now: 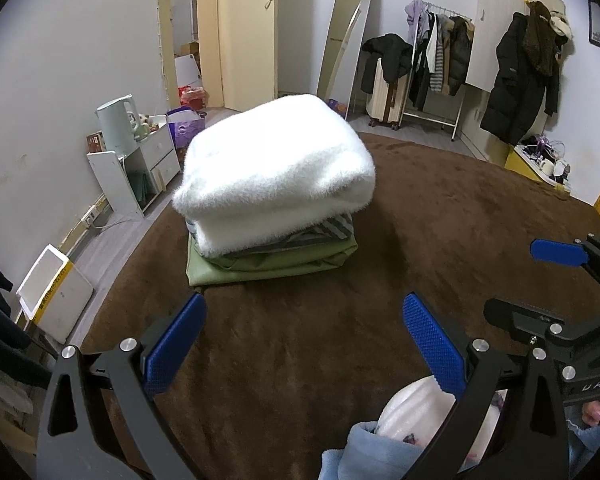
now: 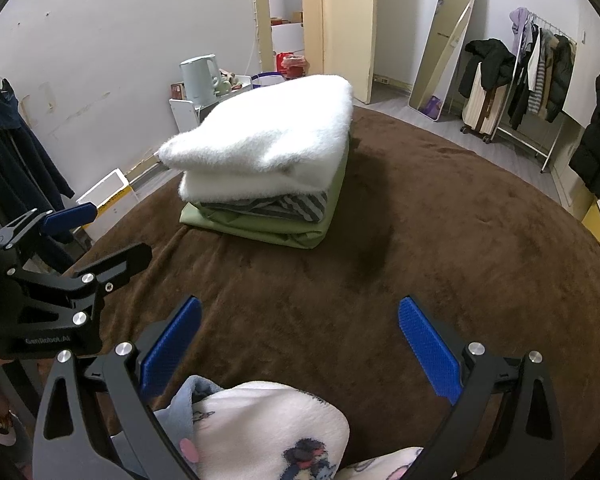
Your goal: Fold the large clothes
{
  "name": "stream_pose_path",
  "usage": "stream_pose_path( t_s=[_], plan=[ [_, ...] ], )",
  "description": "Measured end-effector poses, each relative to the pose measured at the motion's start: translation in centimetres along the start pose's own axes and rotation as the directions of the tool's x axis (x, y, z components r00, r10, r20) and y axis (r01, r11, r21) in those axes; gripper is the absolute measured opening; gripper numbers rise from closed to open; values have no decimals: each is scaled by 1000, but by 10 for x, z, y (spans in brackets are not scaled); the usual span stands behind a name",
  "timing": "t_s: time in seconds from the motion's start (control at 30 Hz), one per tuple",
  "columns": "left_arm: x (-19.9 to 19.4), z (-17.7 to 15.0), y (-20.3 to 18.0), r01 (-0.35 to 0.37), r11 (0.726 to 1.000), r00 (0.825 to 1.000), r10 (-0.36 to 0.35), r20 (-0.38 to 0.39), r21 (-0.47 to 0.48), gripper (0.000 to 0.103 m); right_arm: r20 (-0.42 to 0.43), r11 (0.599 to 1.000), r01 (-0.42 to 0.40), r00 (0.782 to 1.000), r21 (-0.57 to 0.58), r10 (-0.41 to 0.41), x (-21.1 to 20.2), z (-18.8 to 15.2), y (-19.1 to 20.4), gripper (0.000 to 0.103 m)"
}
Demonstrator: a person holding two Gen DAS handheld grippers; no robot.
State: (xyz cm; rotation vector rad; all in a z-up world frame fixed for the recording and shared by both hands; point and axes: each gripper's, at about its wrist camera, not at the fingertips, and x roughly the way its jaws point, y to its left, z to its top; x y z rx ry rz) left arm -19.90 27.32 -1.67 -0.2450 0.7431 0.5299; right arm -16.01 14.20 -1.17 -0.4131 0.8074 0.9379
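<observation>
A stack of folded clothes lies on the brown bed cover (image 1: 440,216) (image 2: 460,220). A fluffy white garment (image 1: 272,168) (image 2: 260,136) is on top, a grey striped piece (image 1: 332,228) (image 2: 296,206) under it, and a green piece (image 1: 268,268) (image 2: 260,226) at the bottom. My left gripper (image 1: 304,332) is open and empty, hovering above the cover just in front of the stack. My right gripper (image 2: 300,336) is open and empty, also in front of the stack. Each gripper shows at the side of the other's view, the right one (image 1: 560,256) and the left one (image 2: 68,216).
The person's knee in patterned white and blue fleece (image 2: 268,432) (image 1: 412,412) sits under the grippers. A white bedside cabinet with a kettle (image 1: 118,124) stands left of the bed. A mirror (image 1: 344,40), a clothes rack (image 1: 440,60) and a suitcase stand by the far wall.
</observation>
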Motion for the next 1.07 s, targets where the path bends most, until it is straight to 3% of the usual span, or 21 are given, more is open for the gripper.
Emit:
stream_pose_path(
  t_s=[1.07],
  plan=[
    [5, -4, -2, -26, 1000, 999, 26, -20, -2, 97, 0, 1000, 3, 1000, -1, -3, -2, 4, -1, 98]
  ],
)
